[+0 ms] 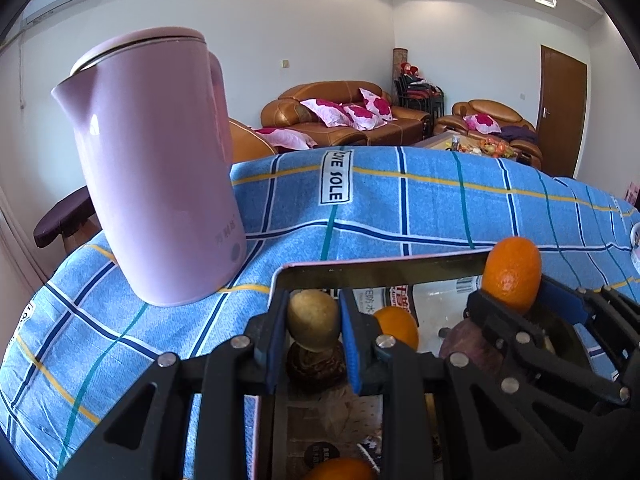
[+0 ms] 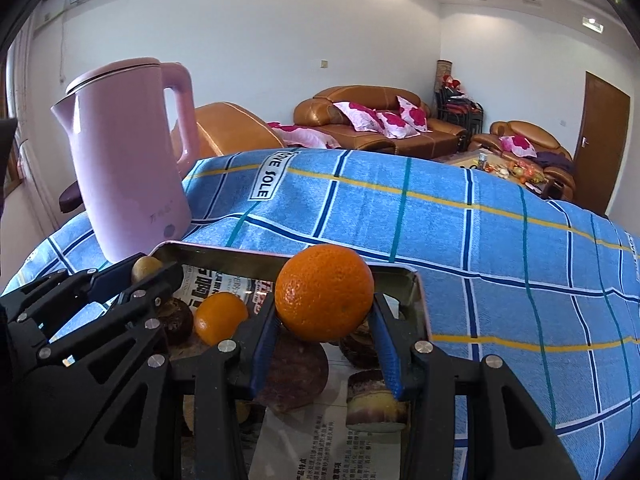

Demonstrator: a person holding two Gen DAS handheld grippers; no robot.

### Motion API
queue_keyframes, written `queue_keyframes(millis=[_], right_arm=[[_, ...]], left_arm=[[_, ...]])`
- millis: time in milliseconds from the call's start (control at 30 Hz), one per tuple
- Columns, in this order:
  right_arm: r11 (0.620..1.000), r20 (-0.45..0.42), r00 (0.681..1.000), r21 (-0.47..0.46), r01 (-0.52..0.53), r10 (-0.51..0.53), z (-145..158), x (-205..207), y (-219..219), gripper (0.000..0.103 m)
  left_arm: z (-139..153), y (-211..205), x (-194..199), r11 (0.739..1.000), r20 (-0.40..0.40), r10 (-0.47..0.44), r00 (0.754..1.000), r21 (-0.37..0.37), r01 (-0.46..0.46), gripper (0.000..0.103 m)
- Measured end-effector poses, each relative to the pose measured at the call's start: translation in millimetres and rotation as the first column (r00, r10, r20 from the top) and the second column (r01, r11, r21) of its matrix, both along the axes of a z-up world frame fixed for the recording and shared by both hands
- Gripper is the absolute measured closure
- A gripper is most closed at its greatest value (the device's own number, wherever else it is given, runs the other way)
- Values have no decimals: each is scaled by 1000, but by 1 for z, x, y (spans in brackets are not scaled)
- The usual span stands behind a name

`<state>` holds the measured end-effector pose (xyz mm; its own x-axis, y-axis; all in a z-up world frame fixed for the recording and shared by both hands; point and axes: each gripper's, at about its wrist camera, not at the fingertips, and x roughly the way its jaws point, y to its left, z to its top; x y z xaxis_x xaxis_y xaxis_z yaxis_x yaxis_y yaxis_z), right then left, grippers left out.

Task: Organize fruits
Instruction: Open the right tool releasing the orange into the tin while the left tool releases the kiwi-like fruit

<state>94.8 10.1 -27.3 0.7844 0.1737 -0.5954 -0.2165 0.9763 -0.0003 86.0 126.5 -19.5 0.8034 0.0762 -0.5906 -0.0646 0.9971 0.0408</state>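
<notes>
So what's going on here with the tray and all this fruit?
A person is sorting fruit with two handheld grippers over a metal tray lined with newspaper. The left gripper is shut on a small brownish-yellow fruit; the right gripper grips a big orange. More fruit lies in the tray, and a pink kettle stands beside it.

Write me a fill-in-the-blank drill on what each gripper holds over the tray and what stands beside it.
1. The right gripper is shut on a big ____.
2. The left gripper is shut on a small yellowish-brown fruit above the ____-lined tray.
3. The kettle standing left of the tray is ____ in colour.
4. The checked tablecloth is mainly ____.

Missing words: orange; newspaper; pink; blue
</notes>
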Motion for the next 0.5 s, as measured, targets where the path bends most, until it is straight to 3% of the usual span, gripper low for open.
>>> queue_keyframes(millis=[333,500], right_arm=[[993,-32,998,108,-48,52,-2,2,-10,55],[974,-46,994,213,-84,96,-4,3,-19,55]], left_arm=[[2,0,-4,1000,2,-10,1000,4,10,76],[2,2,-4,1000,5,-6,1000,-2,6,76]])
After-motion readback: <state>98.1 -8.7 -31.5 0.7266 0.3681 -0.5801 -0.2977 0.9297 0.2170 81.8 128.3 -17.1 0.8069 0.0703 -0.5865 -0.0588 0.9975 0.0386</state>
